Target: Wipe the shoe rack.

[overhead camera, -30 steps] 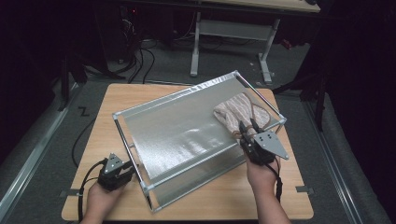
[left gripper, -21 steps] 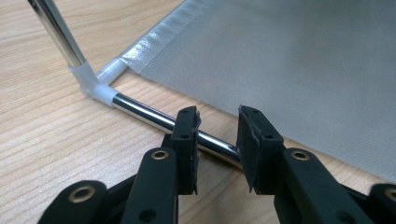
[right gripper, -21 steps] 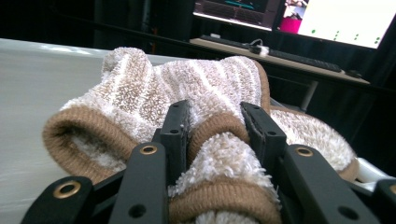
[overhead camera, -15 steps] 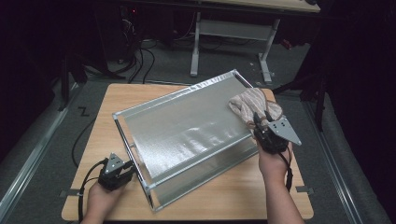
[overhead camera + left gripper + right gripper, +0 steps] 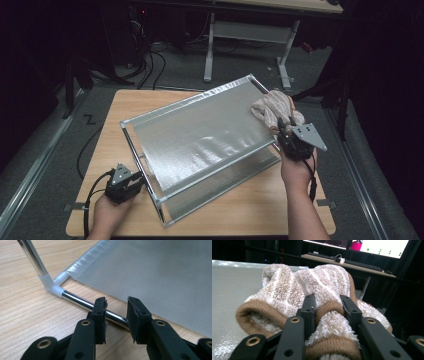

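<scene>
A chrome-tube rack (image 5: 150, 190) with silver mesh shelves (image 5: 200, 135) stands on the wooden table (image 5: 107, 117). A beige and white striped towel (image 5: 272, 106) lies bunched on the top shelf's far right corner. My right gripper (image 5: 281, 125) is shut on the towel (image 5: 322, 280); its jaws have just been closing with a fold of cloth between them (image 5: 327, 301). At the rack's near left, my left gripper (image 5: 136, 181) has its jaws apart. Its tips (image 5: 116, 305) sit over the bottom chrome tube (image 5: 113, 317), which crosses behind them near a white corner joint (image 5: 52, 286).
The rack covers most of the table; bare wood remains at the far left and along the near edge (image 5: 240, 210). Beyond the table stand a desk frame (image 5: 210, 45) and floor cables (image 5: 150, 55). A desk with screen and keyboard (image 5: 362, 263) is behind the towel.
My right gripper has dragged the towel across the top shelf toward its far right corner. The left gripper has stayed at the rack's near left.
</scene>
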The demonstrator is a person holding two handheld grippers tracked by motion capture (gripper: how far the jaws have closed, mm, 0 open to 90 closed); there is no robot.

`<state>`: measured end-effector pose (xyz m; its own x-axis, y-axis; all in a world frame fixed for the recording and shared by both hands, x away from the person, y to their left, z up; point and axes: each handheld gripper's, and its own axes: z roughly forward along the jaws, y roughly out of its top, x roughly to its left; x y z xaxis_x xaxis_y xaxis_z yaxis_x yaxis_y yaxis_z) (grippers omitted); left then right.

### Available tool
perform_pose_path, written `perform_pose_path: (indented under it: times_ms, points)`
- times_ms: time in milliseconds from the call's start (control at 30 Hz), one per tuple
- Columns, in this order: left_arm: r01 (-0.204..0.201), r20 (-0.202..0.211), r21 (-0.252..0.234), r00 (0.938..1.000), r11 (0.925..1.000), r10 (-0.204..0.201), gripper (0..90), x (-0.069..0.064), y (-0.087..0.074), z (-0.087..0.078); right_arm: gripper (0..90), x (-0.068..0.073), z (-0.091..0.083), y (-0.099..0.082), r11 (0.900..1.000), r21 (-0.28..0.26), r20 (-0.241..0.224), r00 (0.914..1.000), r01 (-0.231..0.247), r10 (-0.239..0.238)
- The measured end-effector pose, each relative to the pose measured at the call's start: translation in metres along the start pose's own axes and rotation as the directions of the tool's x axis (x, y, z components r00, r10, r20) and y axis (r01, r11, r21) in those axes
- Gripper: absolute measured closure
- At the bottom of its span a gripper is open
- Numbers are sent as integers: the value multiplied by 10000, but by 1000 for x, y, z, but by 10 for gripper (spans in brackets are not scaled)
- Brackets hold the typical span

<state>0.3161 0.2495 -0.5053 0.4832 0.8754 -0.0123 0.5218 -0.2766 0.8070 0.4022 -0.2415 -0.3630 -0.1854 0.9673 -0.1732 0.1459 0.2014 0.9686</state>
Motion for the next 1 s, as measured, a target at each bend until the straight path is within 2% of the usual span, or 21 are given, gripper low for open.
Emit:
perform_pose_path:
  times_ms: [233,400,467,533,700,867,900,967,1000]
  points:
    - [132,-48,-10,9999,9999,-132,680,1,0,0,750,1,-2,8,9996,148,-343,9991,-238,243]
    - [149,-53,-8,9999,9999,-149,680,1,-1,-1,750,6,-13,17,9994,-350,-406,9992,-54,39]
    - [143,-55,-5,9999,9999,-143,680,1,-1,-1,749,8,-23,22,9978,-660,-384,9992,36,-62]
    - [129,-73,-1,9999,9999,-129,680,1,-1,-1,749,7,-27,24,9970,-766,-378,9992,72,-101]
    - [128,-77,-1,9999,9999,-128,680,1,-1,-1,750,3,-51,28,9929,-1180,-319,9994,125,-164]
    - [93,-125,-7,9999,10000,-93,680,0,-1,-1,750,-7,-82,20,9877,-1558,-283,9996,-121,77]
    - [68,-128,12,9999,10000,-68,680,1,-1,-1,750,-7,-82,20,9877,-1558,-283,9996,-121,77]
    - [63,-141,-3,9999,10000,-63,680,0,-1,-1,750,-8,-97,13,9867,-1628,-250,9997,13,-54]
    - [63,-141,-3,9999,10000,-63,680,0,-1,-1,750,-8,-97,13,9867,-1628,-250,9997,13,-54]
